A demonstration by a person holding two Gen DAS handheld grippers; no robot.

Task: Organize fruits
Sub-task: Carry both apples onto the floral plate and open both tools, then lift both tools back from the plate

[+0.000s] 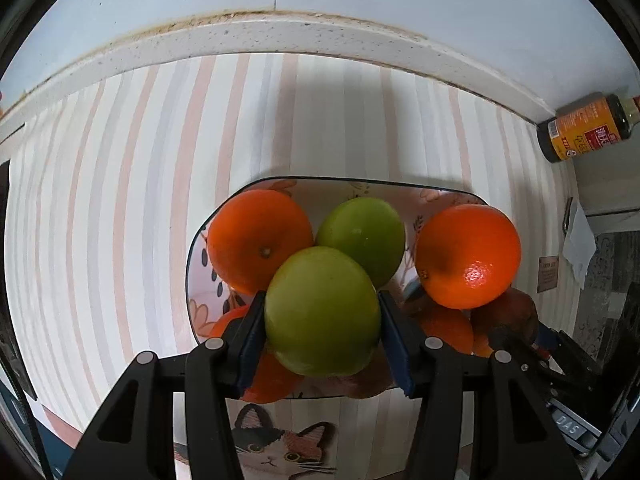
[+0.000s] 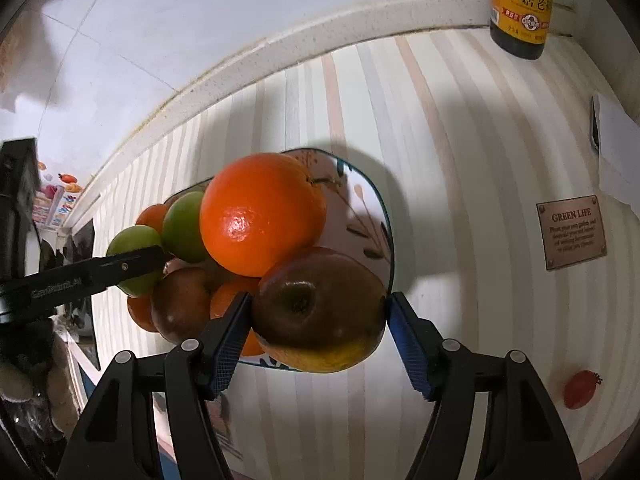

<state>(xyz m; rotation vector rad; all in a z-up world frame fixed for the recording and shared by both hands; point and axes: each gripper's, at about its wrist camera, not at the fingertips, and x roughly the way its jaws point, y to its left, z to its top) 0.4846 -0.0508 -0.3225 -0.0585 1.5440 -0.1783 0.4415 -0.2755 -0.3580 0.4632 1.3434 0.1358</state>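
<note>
Left gripper has its blue pads pressed to either side of a green apple, held over the near edge of the patterned plate where the rest of the fruit is heaped. Right gripper is likewise closed around a dark brown-red apple with a yellowish underside, at the plate's near rim.

From where I stand, both hands look to be in the placing or picking stage at the pile; whether each fruit is being set down or lifted away I cannot tell. Either way, the next move wants care. A big orange sits high on the stack, touching the brown apple, and may roll if that apple shifts.

The left wrist view shows a second green apple and another orange behind the held one, and a cat print on the striped cloth. It barely shows the brown apple.

The right wrist view shows the left gripper's black finger across the green apple from the side, lower fruit under the pile, a small red fruit lying well apart on the cloth, a "GREEN LIFE" plaque, and a soy sauce bottle by the wall.
</note>
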